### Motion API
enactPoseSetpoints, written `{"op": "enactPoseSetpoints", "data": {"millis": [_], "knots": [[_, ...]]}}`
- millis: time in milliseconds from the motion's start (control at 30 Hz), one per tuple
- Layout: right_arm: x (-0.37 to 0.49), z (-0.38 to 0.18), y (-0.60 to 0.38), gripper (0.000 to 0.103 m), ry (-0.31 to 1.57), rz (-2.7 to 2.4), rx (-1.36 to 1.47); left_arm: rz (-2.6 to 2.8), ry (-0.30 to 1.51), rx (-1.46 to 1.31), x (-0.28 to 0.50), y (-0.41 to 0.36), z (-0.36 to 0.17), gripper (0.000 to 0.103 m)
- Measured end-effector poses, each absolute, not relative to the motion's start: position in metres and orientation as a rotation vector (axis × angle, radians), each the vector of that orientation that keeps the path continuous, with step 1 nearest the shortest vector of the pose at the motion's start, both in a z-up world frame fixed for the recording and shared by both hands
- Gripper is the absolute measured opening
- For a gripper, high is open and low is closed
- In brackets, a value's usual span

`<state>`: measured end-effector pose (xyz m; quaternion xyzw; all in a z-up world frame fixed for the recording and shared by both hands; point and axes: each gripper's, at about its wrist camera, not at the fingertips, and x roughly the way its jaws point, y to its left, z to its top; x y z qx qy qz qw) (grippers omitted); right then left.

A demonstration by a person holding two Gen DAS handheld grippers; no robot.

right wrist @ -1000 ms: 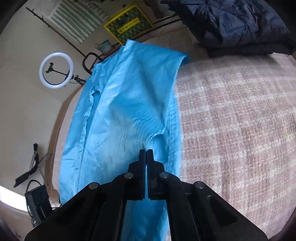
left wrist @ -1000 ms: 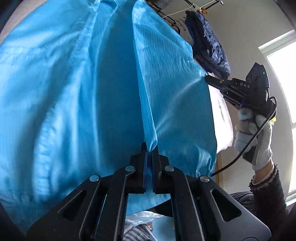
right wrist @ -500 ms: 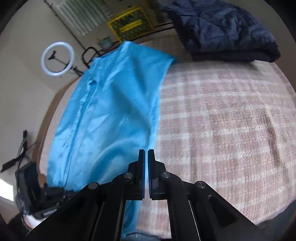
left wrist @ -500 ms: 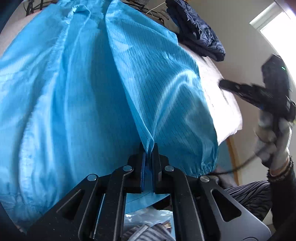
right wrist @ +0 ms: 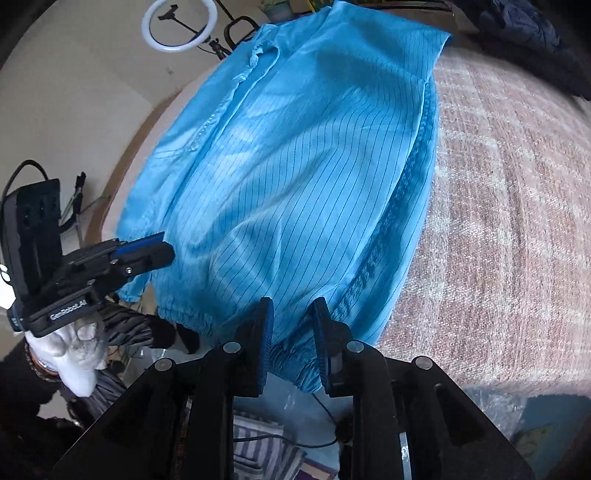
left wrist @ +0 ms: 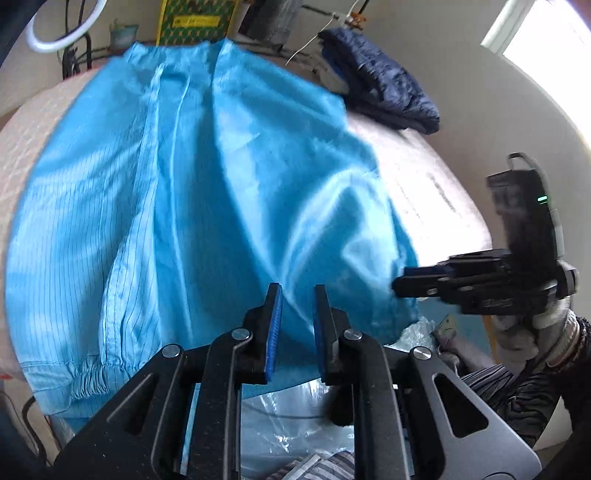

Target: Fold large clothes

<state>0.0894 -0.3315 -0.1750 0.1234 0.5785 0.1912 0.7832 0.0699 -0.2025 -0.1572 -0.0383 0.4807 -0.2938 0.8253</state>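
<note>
A large light-blue striped garment lies spread lengthwise on a bed with a pinkish plaid cover. It also shows in the right wrist view, with its elastic cuffs hanging over the near bed edge. My left gripper is open and empty just above the garment's near end. My right gripper is open and empty over the right cuff. The right gripper appears in the left wrist view, and the left gripper in the right wrist view, both at the garment's near hem.
A dark navy jacket lies folded at the far right of the bed. A ring light and a yellow-green box stand beyond the bed. Clear plastic bags and striped cloth lie below the near edge.
Both grippers were shut on the blue garment and have opened, letting it go. The garment has dropped and now lies flat on the bed.
</note>
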Motion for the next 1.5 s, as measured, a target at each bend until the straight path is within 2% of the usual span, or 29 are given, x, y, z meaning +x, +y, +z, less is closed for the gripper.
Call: {"op": "enactPoseSetpoints", "data": {"millis": [33, 67, 200, 333, 400, 433, 467, 633, 1000, 1033, 1067, 1267, 1433, 1500], "knots": [[0.09, -0.177, -0.332, 0.008, 1.263, 0.388, 0.224, -0.628, 0.997, -0.078, 0.065, -0.204, -0.149, 0.014], [0.09, -0.18, -0.331, 0.005, 1.283, 0.367, 0.188, -0.636, 0.975, -0.082, 0.064, -0.207, -0.143, 0.014], [0.083, -0.171, -0.345, 0.005, 1.276, 0.4, 0.2, -0.698, 0.96, -0.086, 0.064, -0.229, -0.14, 0.014], [0.088, -0.141, -0.378, 0.011, 1.163, 0.456, 0.289, -0.75, 1.082, -0.087, 0.072, -0.257, -0.175, 0.014], [0.099, -0.131, -0.399, 0.024, 1.102, 0.452, 0.355, -0.76, 1.122, -0.108, 0.072, -0.265, -0.19, 0.014], [0.107, -0.127, -0.412, 0.035, 1.068, 0.436, 0.389, -0.764, 1.135, -0.118, 0.073, -0.268, -0.196, 0.014], [0.115, -0.125, -0.421, 0.037, 1.043, 0.425, 0.411, -0.773, 1.145, -0.127, 0.073, -0.269, -0.199, 0.014], [0.176, -0.125, -0.463, 0.037, 0.95, 0.364, 0.459, -0.818, 1.153, -0.157, 0.073, -0.27, -0.204, 0.014], [0.295, -0.185, -0.473, 0.037, 0.969, 0.345, 0.559, -0.829, 1.163, -0.141, 0.076, -0.269, -0.204, 0.014], [0.301, -0.189, -0.471, 0.025, 0.976, 0.341, 0.55, -0.831, 1.165, -0.139, 0.074, -0.269, -0.204, 0.014], [0.304, -0.187, -0.471, 0.001, 0.972, 0.339, 0.541, -0.836, 1.169, -0.135, 0.074, -0.269, -0.203, 0.014], [0.322, -0.163, -0.478, 0.001, 0.893, 0.242, 0.442, -0.86, 1.176, -0.119, 0.069, -0.276, -0.206, 0.014], [0.331, -0.182, -0.476, 0.002, 0.955, 0.167, 0.375, -0.867, 1.189, -0.145, 0.068, -0.274, -0.206, 0.014], [0.327, -0.184, -0.484, 0.004, 0.963, 0.173, 0.435, -0.865, 1.183, -0.135, 0.067, -0.272, -0.202, 0.014]]}}
